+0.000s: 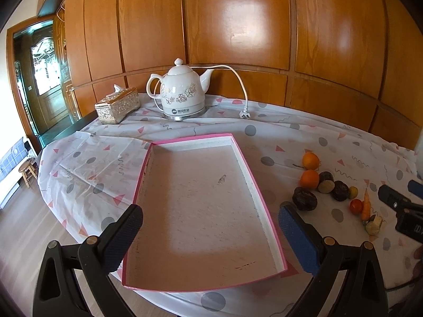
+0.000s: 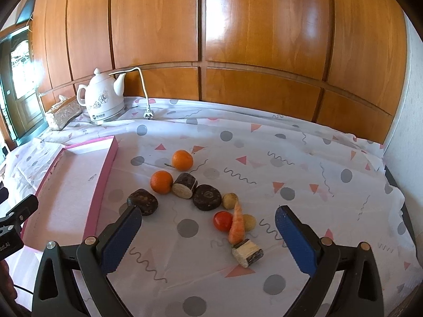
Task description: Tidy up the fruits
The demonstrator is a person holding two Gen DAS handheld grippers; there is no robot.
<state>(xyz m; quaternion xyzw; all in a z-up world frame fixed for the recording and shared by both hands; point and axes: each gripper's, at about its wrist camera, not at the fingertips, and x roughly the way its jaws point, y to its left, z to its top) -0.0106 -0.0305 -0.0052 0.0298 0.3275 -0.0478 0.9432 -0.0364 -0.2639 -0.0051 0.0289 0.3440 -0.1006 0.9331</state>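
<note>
At the upper left of the left wrist view a gold tissue box [image 1: 117, 105] sits on the bench [image 1: 79, 163], which is covered with a white cloth printed with grey dots and pink triangles. Just right of it stands a white kettle [image 1: 181, 89] on its base, its cord ending in a plug [image 1: 244, 115] lying on the cloth. In the middle of the frame lies a shallow pink-rimmed tray [image 1: 260, 185] with nothing in it. The left hand-held gripper [image 1: 208, 231] hangs over the tray's near end, released — its fingers spread wide and hold nothing.

In the right wrist view the fruits lie on the cloth to the right of the tray, apart from it. Two oranges come first — one orange [image 2: 182, 160] further up the frame, the other orange [image 2: 161, 182] below and left of it. Dark round pieces [image 2: 206, 197] sit in a loose row beside them, one with a pale cut face [image 2: 182, 191]. Further right a red tomato [image 2: 223, 220] touches a small carrot [image 2: 236, 223], with two pale yellowish balls [image 2: 229, 200] close by and a pale cut chunk [image 2: 247, 253] at the carrot's lower end. The right hand-held gripper [image 2: 208, 231] hovers above this cluster at the lower centre of the frame, fingers wide apart and gripping nothing.
</note>
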